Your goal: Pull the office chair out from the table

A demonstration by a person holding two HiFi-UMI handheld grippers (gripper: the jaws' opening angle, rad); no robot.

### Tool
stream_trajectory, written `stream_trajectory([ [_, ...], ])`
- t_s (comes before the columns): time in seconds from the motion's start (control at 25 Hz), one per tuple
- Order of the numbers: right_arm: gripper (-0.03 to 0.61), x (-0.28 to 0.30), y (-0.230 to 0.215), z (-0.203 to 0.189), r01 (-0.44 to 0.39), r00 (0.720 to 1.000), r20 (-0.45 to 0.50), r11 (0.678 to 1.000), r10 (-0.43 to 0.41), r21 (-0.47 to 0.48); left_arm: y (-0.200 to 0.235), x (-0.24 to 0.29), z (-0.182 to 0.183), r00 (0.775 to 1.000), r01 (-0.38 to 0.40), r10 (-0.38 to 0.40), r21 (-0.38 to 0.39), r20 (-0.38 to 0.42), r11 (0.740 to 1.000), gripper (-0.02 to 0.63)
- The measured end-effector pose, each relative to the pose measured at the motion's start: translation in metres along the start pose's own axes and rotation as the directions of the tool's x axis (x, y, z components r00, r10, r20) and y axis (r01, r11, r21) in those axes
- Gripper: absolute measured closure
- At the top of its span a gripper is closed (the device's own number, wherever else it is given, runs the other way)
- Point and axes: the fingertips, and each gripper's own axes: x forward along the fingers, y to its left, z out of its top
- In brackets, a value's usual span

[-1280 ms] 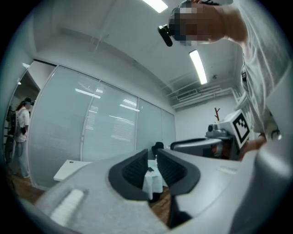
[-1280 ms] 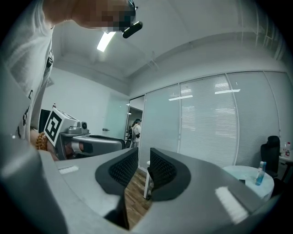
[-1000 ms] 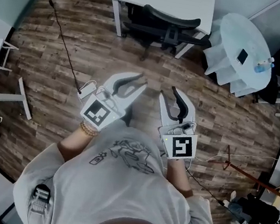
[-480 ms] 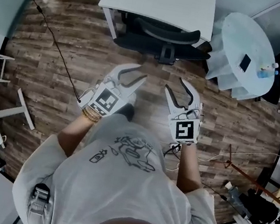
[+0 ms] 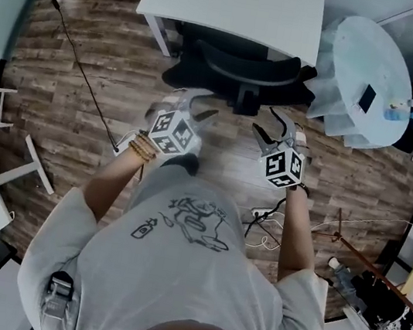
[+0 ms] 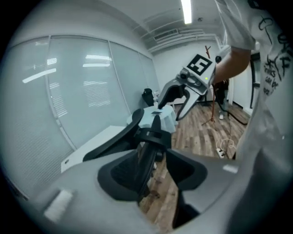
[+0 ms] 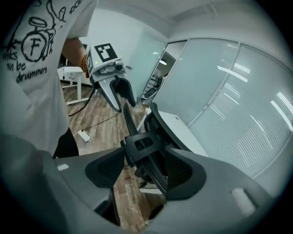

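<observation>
A black office chair [image 5: 242, 71] stands tucked under the white table [image 5: 233, 4], its curved backrest toward me. My left gripper [image 5: 201, 103] and right gripper [image 5: 267, 121] hang side by side just behind the backrest, jaws opening. In the left gripper view the chair's backrest [image 6: 145, 153] stands in the gap of the left gripper [image 6: 153, 176], with the pads apart from it. In the right gripper view the back bracket of the chair [image 7: 144, 146] sits in the gap of the right gripper [image 7: 142, 176], also untouched. Each gripper view shows the other gripper [image 6: 183, 91] [image 7: 112, 87].
A round white table [image 5: 362, 77] stands right of the chair. Cables and a power strip [image 5: 263, 223] lie on the wood floor near my feet. White desk legs [image 5: 30, 162] are at the left, and a glass wall [image 6: 78, 91] lies behind the table.
Both grippers have moved forward and down to the chair's backrest, and their jaws have widened. The chair and table now lie closer in the head view.
</observation>
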Motion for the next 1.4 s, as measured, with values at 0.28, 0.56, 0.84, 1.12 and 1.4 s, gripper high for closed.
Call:
stream_trajectory([
  [0.28, 0.293, 0.067, -0.019, -0.056, -0.12, 0.976, -0.201, 0.977, 0.084, -0.175, 0.013, 0.05, -0.034, 0.978, 0.128, -0.103, 0.129, -0.179, 0.983, 0.403],
  [0.56, 0.344, 0.102, -0.008, -0.077, -0.237, 0.948, -0.261, 0.95, 0.181, -0.204, 0.013, 0.07, -0.063, 0.947, 0.187, -0.124, 0.196, -0.297, 0.963, 0.514],
  [0.84, 0.417, 0.102, -0.001, -0.079, -0.256, 0.94, -0.299, 0.918, 0.163, -0.304, 0.007, 0.065, -0.069, 0.945, 0.181, -0.12, 0.181, -0.303, 0.967, 0.528],
  [1.12, 0.482, 0.1, 0.011, -0.067, -0.221, 0.948, -0.292, 0.925, 0.128, -0.309, 0.004, 0.052, -0.08, 0.931, 0.171, -0.094, 0.192, -0.354, 0.966, 0.528],
  [1.4, 0.485, 0.086, 0.054, -0.052, -0.232, 0.955, -0.25, 0.93, 0.161, -0.285, -0.019, 0.024, -0.096, 0.909, 0.191, -0.106, 0.177, -0.403, 0.966, 0.522],
])
